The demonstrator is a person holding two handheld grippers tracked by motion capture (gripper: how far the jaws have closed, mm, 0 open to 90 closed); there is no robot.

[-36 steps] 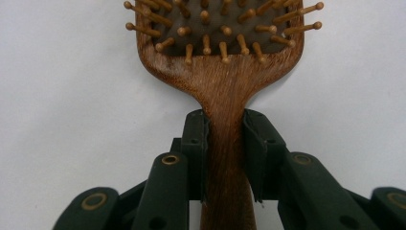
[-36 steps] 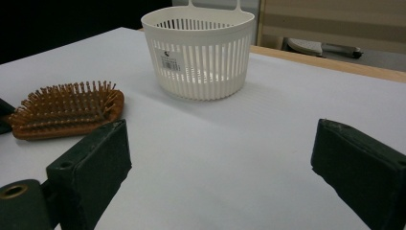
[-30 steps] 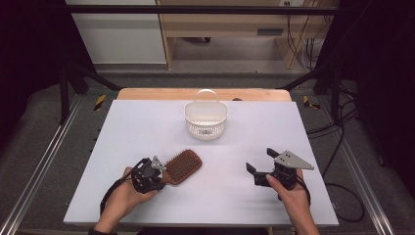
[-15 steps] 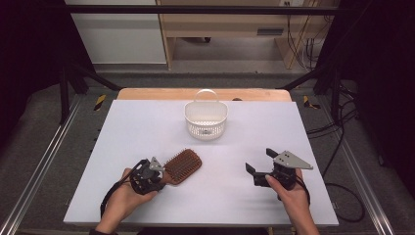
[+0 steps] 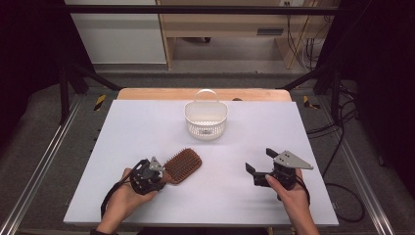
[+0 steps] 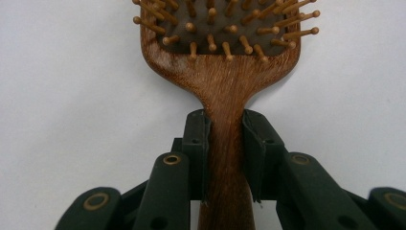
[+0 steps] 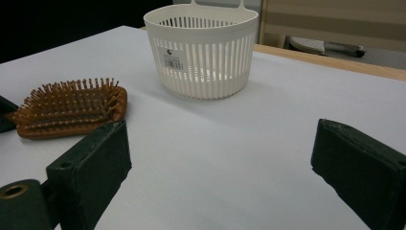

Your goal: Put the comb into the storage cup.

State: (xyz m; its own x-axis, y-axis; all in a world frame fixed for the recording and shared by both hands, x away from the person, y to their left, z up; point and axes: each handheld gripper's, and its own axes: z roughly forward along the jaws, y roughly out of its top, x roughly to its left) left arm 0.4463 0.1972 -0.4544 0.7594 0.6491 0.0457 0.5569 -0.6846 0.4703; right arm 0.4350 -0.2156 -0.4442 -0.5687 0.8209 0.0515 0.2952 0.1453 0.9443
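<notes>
The left gripper [image 5: 155, 172] has its jaws clamped on the handle of the hairbrush [image 5: 182, 165], lying bristles-up near the bench's front-left. Its long axis points toward the basket [image 5: 206, 119] by the far edge. The right gripper [image 5: 260, 167] waits wide open, well apart.

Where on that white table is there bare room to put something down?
Bare patches on the table: the strip left of the basket, the strip right of it, and the middle between the hairbrush and the right tool. It is crowded at the left tool, shut on the brush.
</notes>
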